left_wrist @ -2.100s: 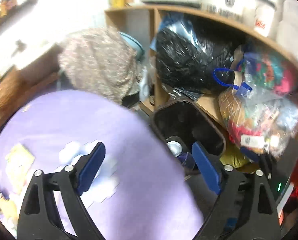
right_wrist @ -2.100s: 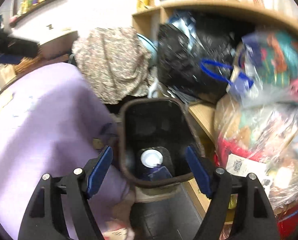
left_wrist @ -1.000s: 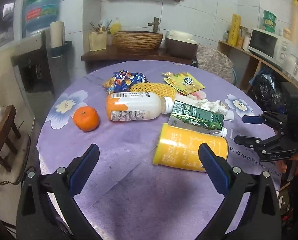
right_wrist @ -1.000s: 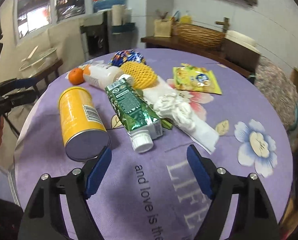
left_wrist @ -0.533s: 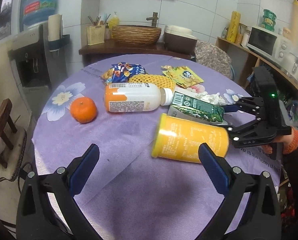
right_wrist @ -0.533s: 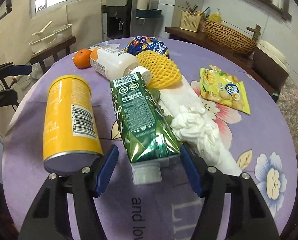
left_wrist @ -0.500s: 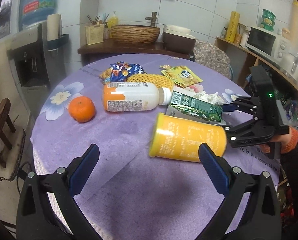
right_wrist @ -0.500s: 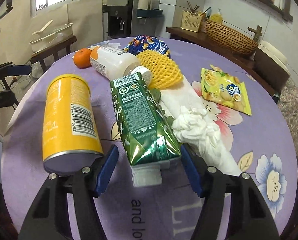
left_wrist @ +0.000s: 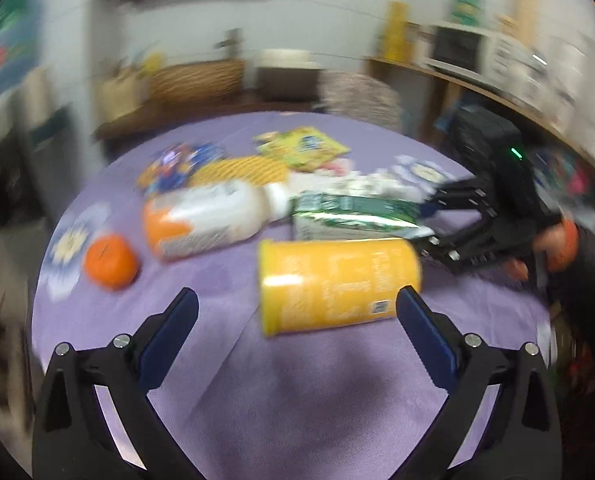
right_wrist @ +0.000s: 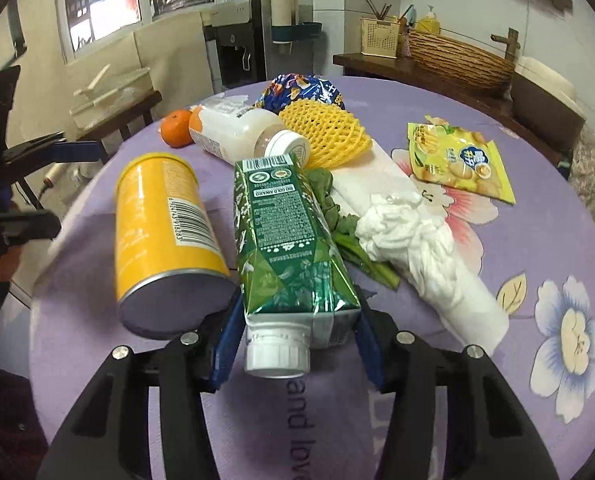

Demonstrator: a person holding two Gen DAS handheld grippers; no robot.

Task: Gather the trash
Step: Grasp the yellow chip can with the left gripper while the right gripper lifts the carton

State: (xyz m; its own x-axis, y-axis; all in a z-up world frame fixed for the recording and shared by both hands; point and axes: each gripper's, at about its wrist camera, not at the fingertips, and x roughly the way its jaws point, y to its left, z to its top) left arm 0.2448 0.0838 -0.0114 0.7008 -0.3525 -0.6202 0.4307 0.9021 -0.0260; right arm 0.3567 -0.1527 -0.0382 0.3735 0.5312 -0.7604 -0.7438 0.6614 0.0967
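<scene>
In the left wrist view, I see my left hand-held gripper [left_wrist: 295, 316] released above the desk [left_wrist: 317, 392], with the yellow can [left_wrist: 337, 284] lying just beyond its fingers. In the right wrist view, my right hand-held gripper [right_wrist: 297, 342] is closing around the green carton [right_wrist: 289, 248], cap end nearest, pads flanking its sides at centre desk.

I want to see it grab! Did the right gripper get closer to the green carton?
Yes. The right gripper came forward over the purple tablecloth; its closing jaws now flank the green carton.
</scene>
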